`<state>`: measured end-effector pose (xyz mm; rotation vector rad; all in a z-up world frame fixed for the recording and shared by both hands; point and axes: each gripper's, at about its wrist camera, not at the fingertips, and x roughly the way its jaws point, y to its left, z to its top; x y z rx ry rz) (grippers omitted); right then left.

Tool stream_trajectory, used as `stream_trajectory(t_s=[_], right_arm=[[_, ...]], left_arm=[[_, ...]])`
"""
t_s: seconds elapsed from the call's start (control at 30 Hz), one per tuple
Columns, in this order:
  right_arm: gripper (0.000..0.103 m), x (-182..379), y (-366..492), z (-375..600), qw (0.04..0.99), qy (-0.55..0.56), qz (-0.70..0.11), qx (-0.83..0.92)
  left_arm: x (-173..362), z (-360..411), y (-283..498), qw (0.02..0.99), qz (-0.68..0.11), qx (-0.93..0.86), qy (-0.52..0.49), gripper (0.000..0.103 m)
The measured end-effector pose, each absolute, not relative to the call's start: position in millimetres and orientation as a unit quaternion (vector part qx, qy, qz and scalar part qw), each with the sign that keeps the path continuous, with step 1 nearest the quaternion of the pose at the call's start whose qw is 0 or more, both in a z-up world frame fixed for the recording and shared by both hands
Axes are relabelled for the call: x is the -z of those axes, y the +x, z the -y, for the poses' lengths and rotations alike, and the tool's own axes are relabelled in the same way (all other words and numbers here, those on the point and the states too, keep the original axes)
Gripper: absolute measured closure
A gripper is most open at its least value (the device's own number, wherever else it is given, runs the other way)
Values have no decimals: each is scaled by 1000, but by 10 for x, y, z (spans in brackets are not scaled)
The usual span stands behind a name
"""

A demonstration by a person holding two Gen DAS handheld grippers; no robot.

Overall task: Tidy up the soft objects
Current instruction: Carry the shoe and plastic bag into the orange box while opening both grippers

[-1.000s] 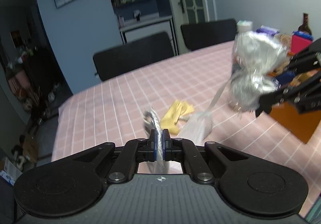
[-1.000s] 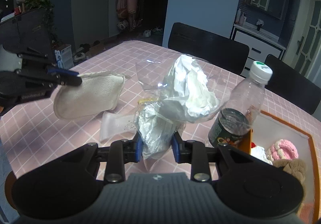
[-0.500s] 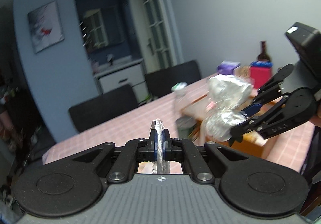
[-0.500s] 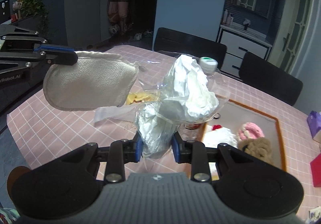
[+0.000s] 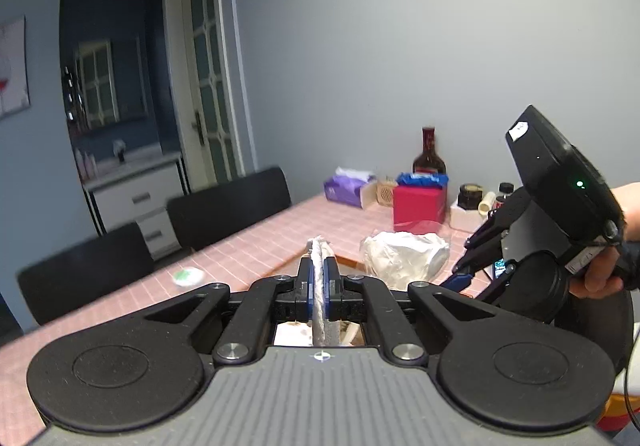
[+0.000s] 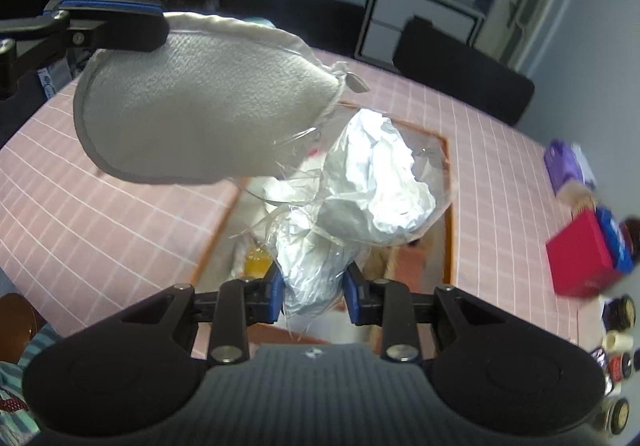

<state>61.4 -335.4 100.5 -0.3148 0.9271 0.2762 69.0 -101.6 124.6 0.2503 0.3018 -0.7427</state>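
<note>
My left gripper (image 5: 319,278) is shut on the edge of a cream cloth pouch (image 5: 320,298). In the right wrist view the pouch (image 6: 200,110) hangs from the left gripper (image 6: 116,26) above the table. My right gripper (image 6: 314,286) is shut on a clear plastic bag stuffed with crumpled white paper (image 6: 360,186); it also shows in the left wrist view (image 5: 404,254). Both objects hang over an orange-rimmed tray (image 6: 450,238), which holds soft items mostly hidden under the bag.
The table has a pink checked cloth (image 6: 100,198). A red box (image 6: 580,262), a purple tissue pack (image 6: 564,166) and small jars (image 6: 618,314) stand at the right end. A dark bottle (image 5: 429,152) stands behind them. Black chairs (image 6: 460,66) line the far side.
Both grippers have swung right with their loads, from beside the plastic bottle to above the tray. The right wrist camera now tilts down at the tray.
</note>
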Motion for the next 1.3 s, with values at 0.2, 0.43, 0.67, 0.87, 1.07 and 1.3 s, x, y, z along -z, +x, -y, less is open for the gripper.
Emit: stream_trajectory(t_s=[0.2,0.43,0.67,0.87,1.07,1.3], right_arm=[[72,-644,854,3490,848,-134,-495,-132],[71,-345,1022,3446,843,-136,-502,-134],[70,-59,1168,3462,837,-128,-516,-127],[67,41,1235,3559,837,-115,-521,-124],[66,89,1241,3618,839,-110,-518,-124],[58,125,1265,3597,842,-112,-512,-128]], left_arm=[[-881,1509,1069,901,-203,367,110,98],[-552,1771,1181,892,-239,358,134,98],[-368,1878,1299,882,-272,354,148,98],[-225,2048,1432,870,-299,360,156,98],[-1,2173,1566,857,-334,360,155,98],[82,2129,1567,851,-347,366,146,98]])
